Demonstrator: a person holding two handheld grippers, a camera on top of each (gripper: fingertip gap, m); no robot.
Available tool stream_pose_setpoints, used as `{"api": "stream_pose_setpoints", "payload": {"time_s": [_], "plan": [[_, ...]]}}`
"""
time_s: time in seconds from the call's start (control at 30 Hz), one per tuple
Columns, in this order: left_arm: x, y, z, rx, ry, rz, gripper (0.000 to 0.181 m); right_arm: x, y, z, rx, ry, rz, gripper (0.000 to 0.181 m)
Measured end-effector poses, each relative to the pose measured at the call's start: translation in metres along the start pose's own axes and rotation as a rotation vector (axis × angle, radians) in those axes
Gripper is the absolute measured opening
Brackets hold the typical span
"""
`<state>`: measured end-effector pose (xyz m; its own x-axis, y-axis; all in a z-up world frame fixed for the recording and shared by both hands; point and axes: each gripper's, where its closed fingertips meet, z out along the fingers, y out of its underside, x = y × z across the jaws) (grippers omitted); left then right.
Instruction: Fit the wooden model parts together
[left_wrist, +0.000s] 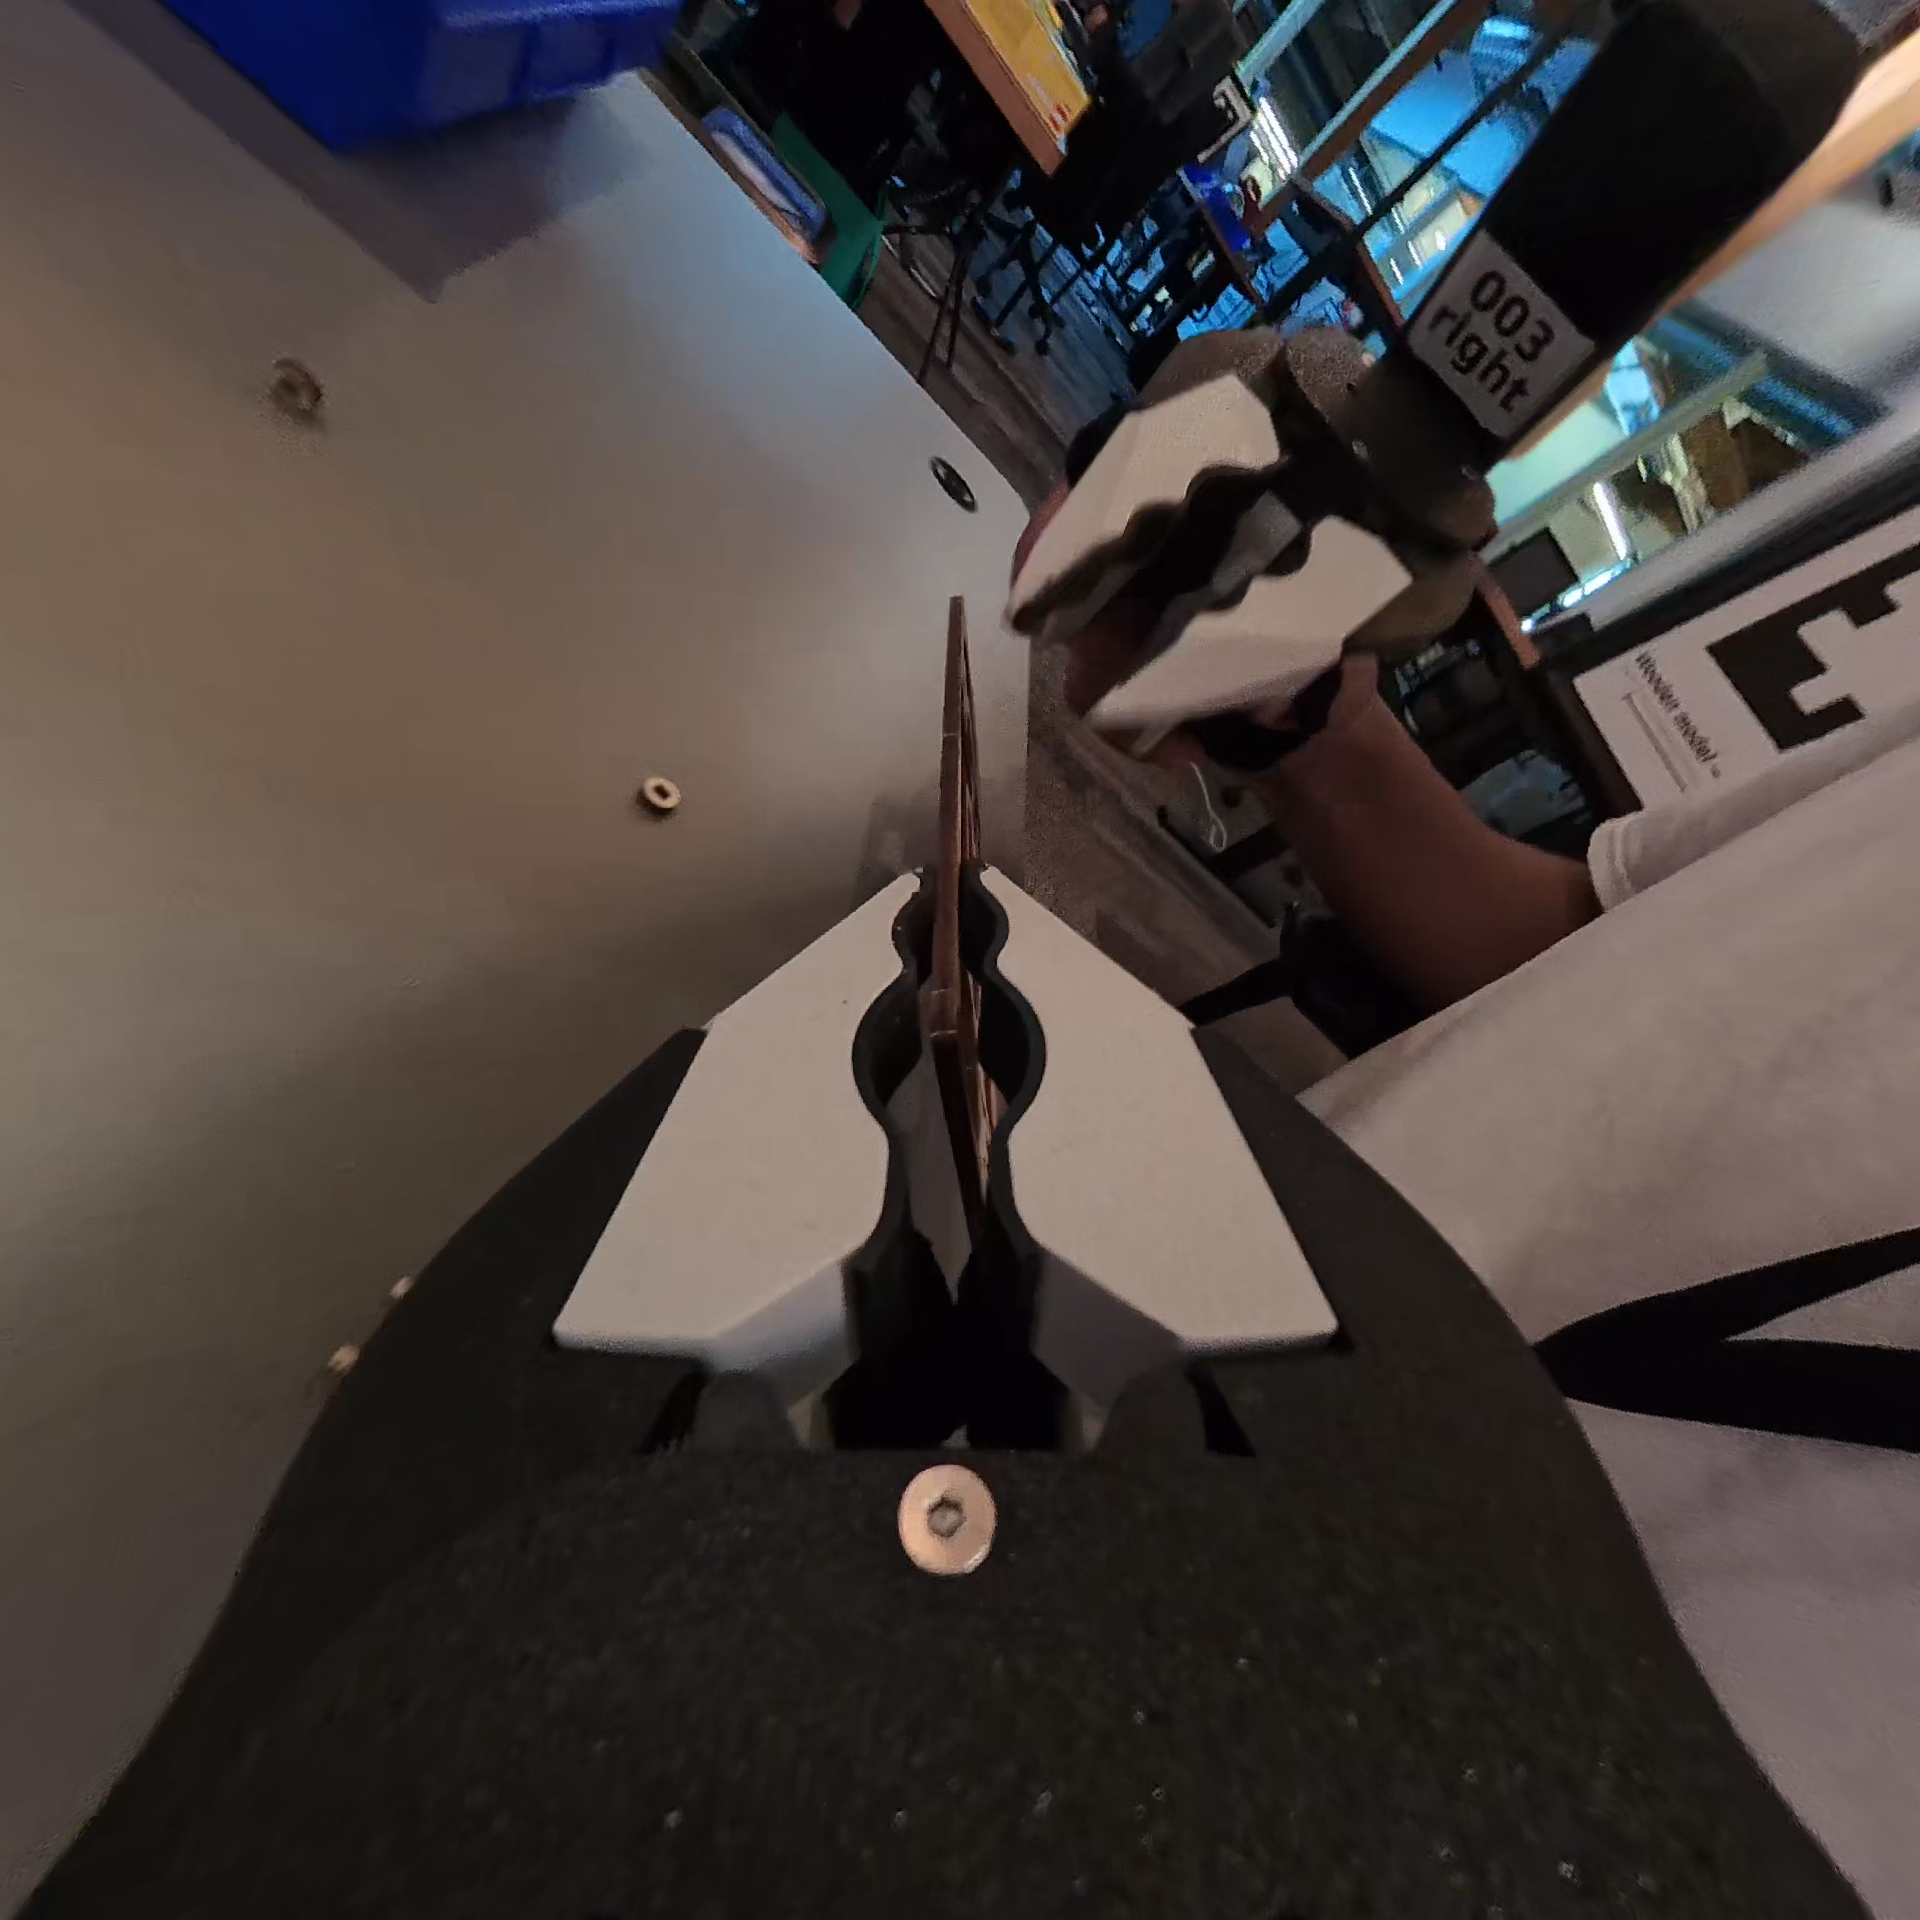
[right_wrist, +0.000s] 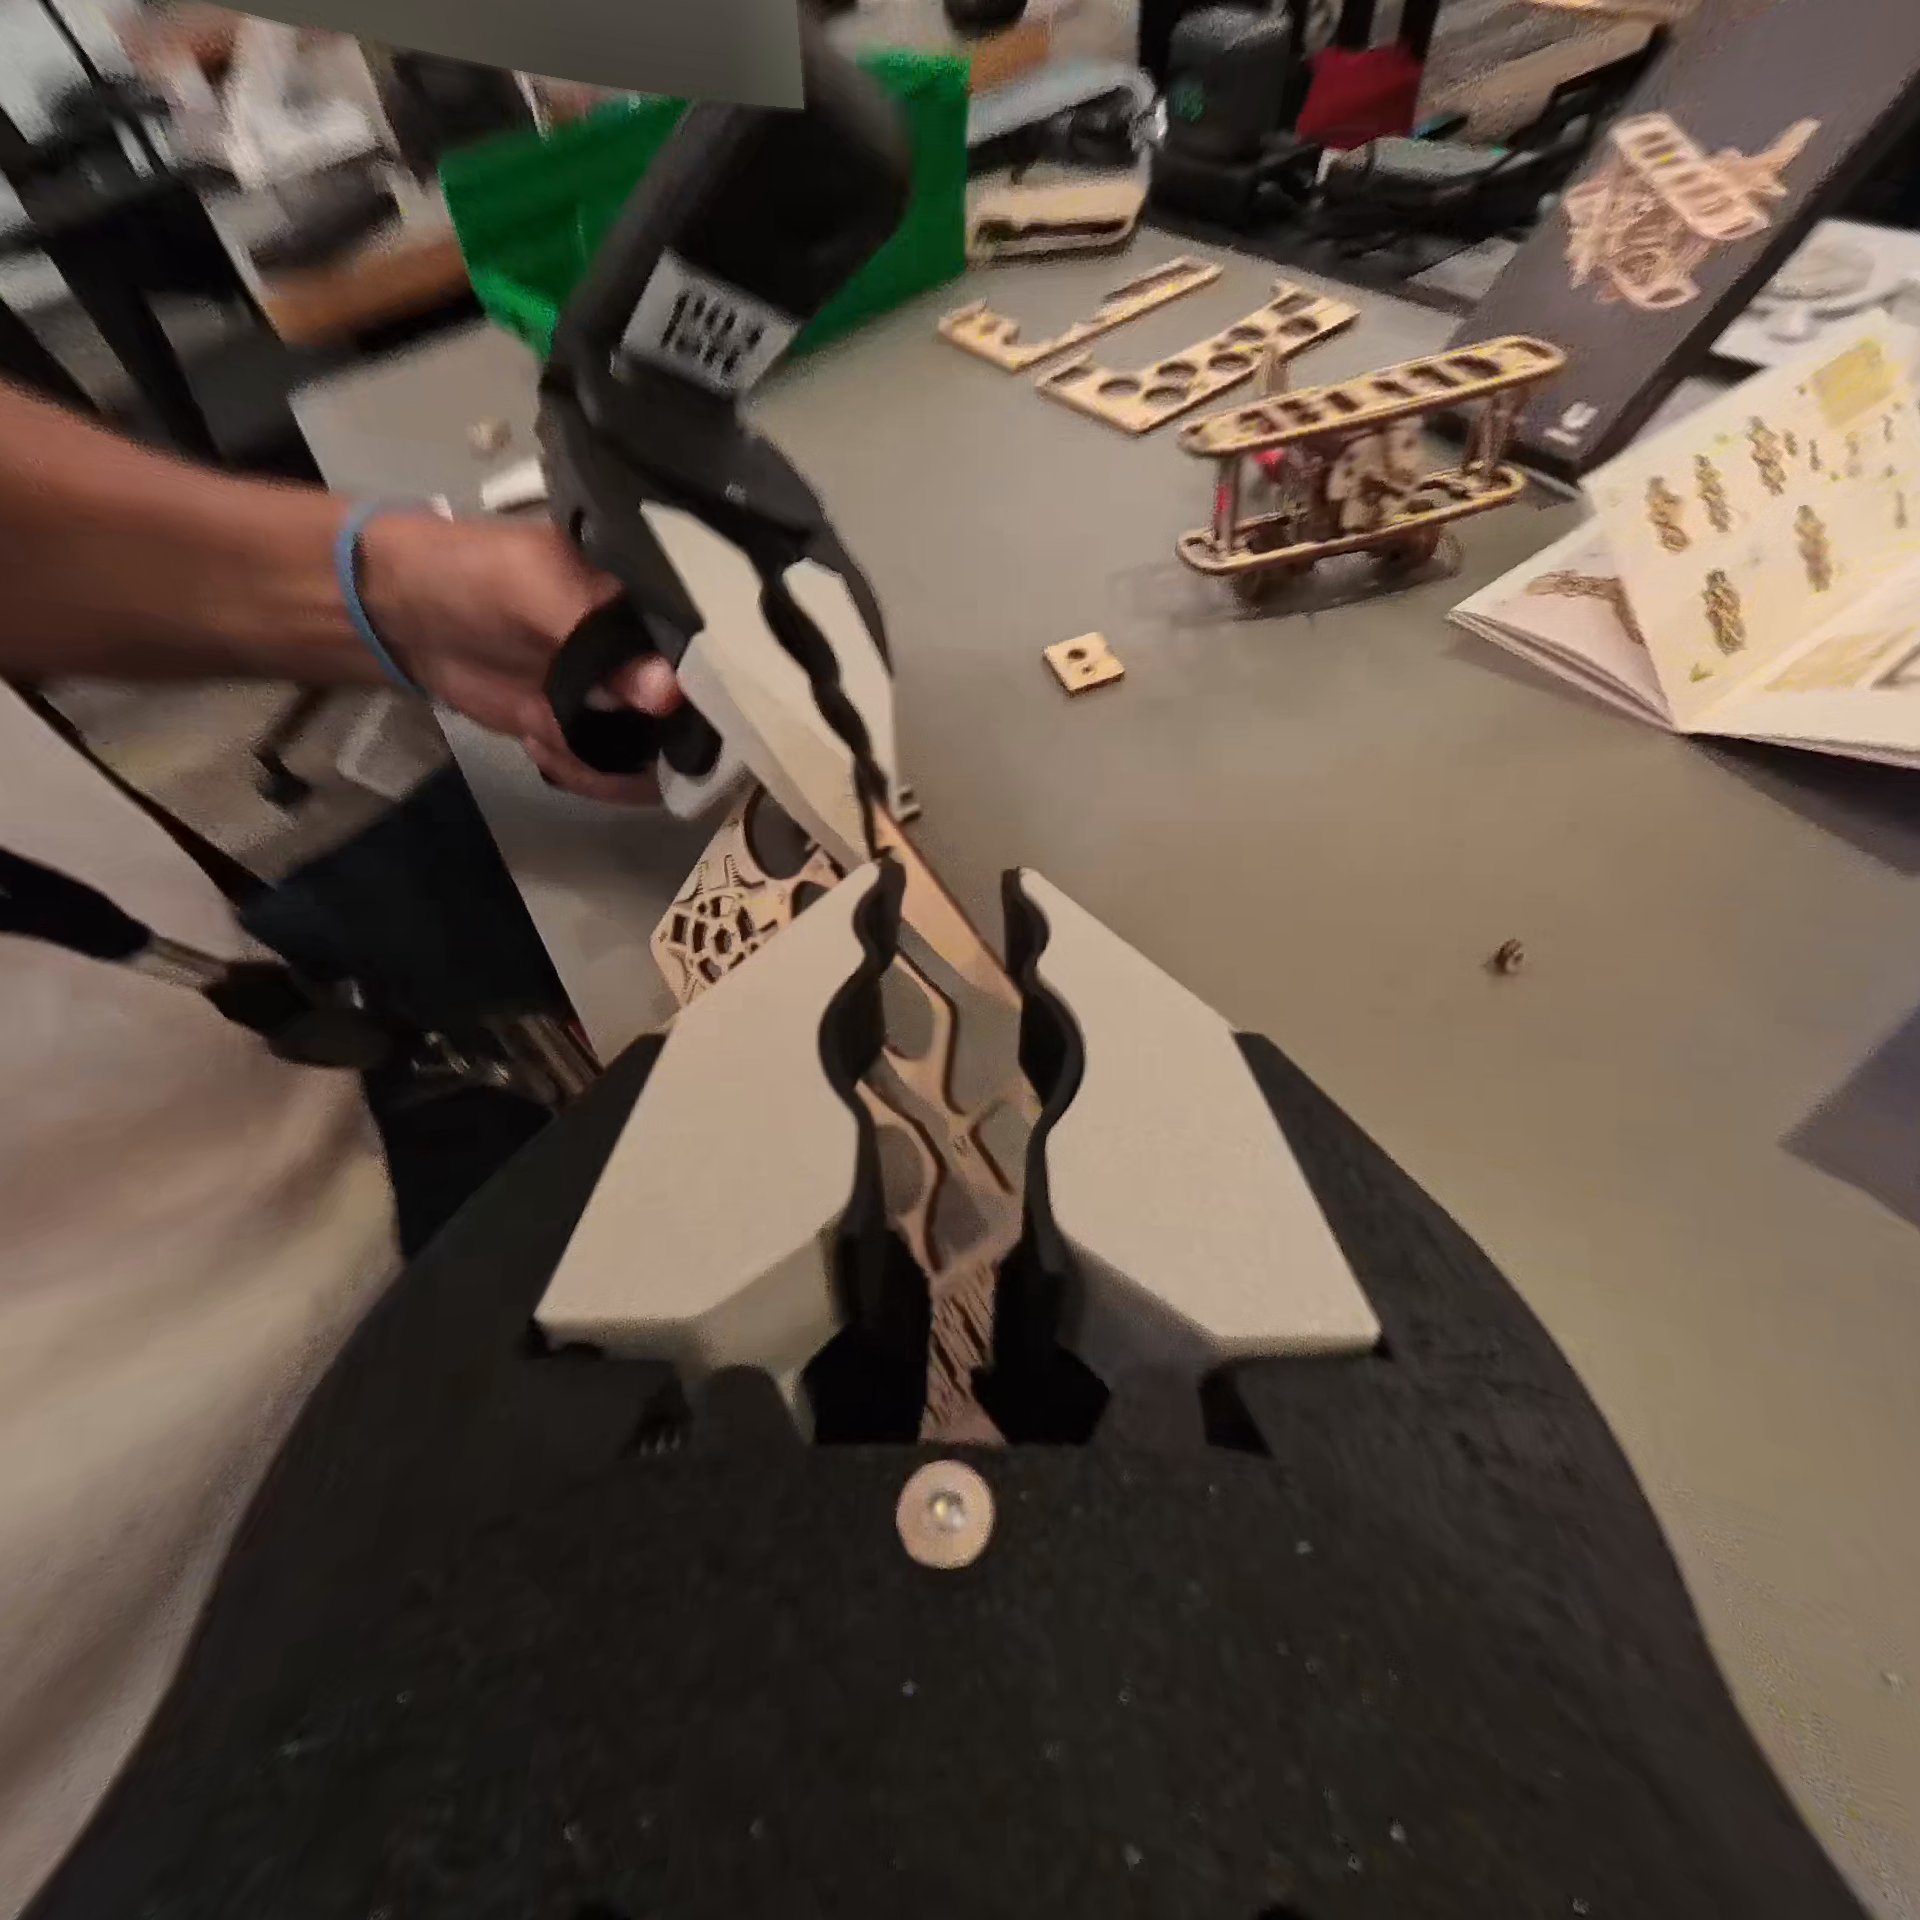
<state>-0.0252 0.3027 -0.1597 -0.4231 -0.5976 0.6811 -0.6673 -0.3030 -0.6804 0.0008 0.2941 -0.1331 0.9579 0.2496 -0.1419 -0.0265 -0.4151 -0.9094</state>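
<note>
My left gripper (left_wrist: 951, 883) is shut on a thin laser-cut wooden sheet (left_wrist: 958, 748), seen edge-on and sticking out past the fingertips. In the right wrist view the left gripper (right_wrist: 883, 821) comes in from the upper left, held by a hand. The sheet (right_wrist: 727, 925), full of cut-out parts, slants down from it. My right gripper (right_wrist: 951, 883) is open with a narrow gap, and the sheet shows through that gap. I cannot tell whether its pads touch the wood. In the left wrist view the right gripper (left_wrist: 1070, 644) hovers just right of the sheet's far end.
On the grey table (right_wrist: 1299, 831) stand a built wooden biplane (right_wrist: 1361, 478), emptied wooden frames (right_wrist: 1143, 353), a small square wooden piece (right_wrist: 1083, 665), an open instruction booklet (right_wrist: 1745, 582), a dark box (right_wrist: 1662, 239) and a green bin (right_wrist: 727, 208). A blue bin (left_wrist: 416, 62) sits at the table's far side. Some 4 cm of space lies between my two pairs of fingers. The small square wooden piece (right_wrist: 1083, 665) is about 20 cm from both grippers' fingertips.
</note>
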Motion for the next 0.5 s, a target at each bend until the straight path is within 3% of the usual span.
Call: {"api": "stream_pose_setpoints", "payload": {"time_s": [0.2, 0.33, 0.5], "plan": [[-0.024, -0.03, -0.034, 0.144, -0.003, -0.22, 0.0, 0.058, 0.003, -0.021, 0.072, 0.081, 0.244, 0.029], [-0.042, -0.038, -0.053, 0.222, -0.041, -0.296, 0.0, 0.056, 0.007, -0.016, 0.15, 0.046, 0.373, 0.034], [-0.055, -0.043, -0.062, 0.268, -0.022, -0.383, 0.0, 0.051, 0.024, -0.003, 0.04, 0.092, 0.312, 0.034]]}}
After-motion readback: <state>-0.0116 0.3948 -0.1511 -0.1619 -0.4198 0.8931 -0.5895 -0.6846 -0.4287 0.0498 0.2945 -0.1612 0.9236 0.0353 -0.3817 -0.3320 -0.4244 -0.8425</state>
